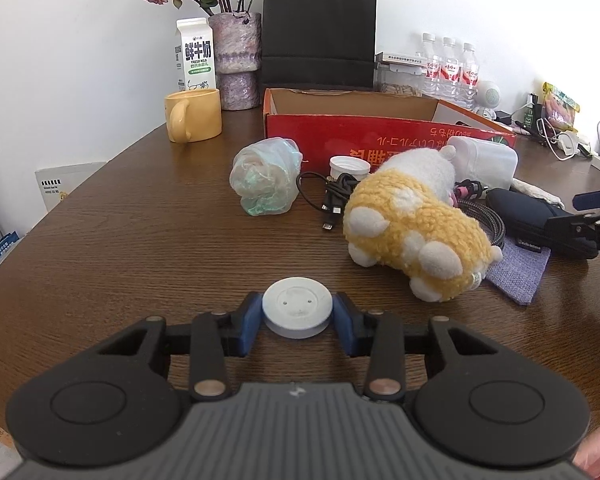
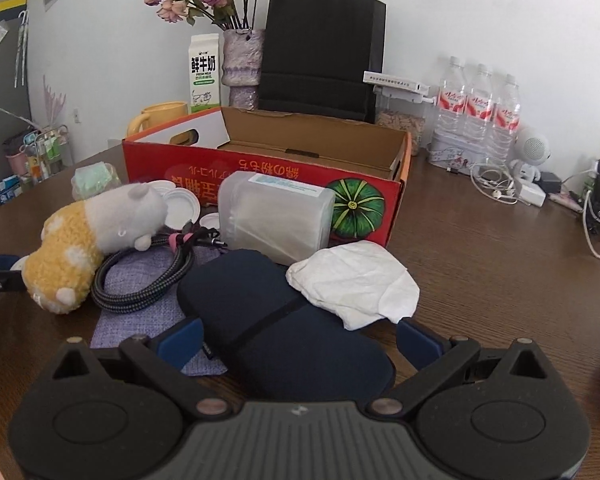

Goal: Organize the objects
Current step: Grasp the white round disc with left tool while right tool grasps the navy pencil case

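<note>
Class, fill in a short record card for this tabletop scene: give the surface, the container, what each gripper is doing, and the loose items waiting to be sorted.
surface: brown wooden table
container: red cardboard box, open, looks empty
left gripper: shut on white round disc
right gripper: open, fingers either side of dark blue pouch
loose items: plush toy, coiled cable, clear plastic container, crumpled white tissue, purple cloth
back row: yellow mug, milk carton, black paper bag, three water bottles
</note>
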`<state>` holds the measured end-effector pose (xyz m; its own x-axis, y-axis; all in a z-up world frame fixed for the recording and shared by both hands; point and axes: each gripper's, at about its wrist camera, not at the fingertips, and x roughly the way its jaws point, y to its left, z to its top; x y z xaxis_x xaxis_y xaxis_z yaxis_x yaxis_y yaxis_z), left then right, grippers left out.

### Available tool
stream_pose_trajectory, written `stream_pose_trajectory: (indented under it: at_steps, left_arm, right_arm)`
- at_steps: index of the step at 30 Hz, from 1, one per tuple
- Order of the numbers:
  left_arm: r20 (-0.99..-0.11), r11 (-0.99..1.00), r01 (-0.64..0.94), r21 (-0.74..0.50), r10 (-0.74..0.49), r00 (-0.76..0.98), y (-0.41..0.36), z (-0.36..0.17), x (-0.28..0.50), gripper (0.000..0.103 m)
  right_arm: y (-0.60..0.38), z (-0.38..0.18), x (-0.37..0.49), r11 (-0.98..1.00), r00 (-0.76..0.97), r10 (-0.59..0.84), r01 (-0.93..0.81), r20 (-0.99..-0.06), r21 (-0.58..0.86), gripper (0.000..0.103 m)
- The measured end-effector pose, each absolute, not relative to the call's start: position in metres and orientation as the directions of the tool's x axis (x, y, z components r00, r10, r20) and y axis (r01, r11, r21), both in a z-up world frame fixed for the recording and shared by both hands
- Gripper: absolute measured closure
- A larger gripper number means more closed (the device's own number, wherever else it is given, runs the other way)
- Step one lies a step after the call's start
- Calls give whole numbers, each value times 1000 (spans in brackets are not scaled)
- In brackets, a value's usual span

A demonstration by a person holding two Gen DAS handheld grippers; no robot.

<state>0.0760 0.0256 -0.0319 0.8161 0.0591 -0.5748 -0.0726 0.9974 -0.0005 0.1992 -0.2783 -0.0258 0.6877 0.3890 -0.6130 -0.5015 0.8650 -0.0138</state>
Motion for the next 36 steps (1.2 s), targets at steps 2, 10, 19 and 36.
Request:
stream_pose_trajectory:
  at_steps: [2, 10, 19, 36]
  left_arm:
    - [-574, 997, -72, -2, 58, 817, 26, -32, 76, 63]
    - [-571, 997, -74, -4, 59, 819, 26, -32, 77, 63]
    - [-569, 997, -78, -4, 62, 820, 26, -32, 75, 63]
    - [-564, 997, -77, -6, 60, 823, 27, -32, 73, 63]
  right_arm:
    - [-282, -30, 210, 860, 659, 432, -506, -616, 62, 1]
    - [-294, -31, 191, 872, 650, 470, -445, -596, 203, 12]
    - [-291, -27, 138, 871, 641, 476, -439, -603, 221, 15]
    - [-256, -37, 168, 925, 683, 352, -359, -640, 126, 27]
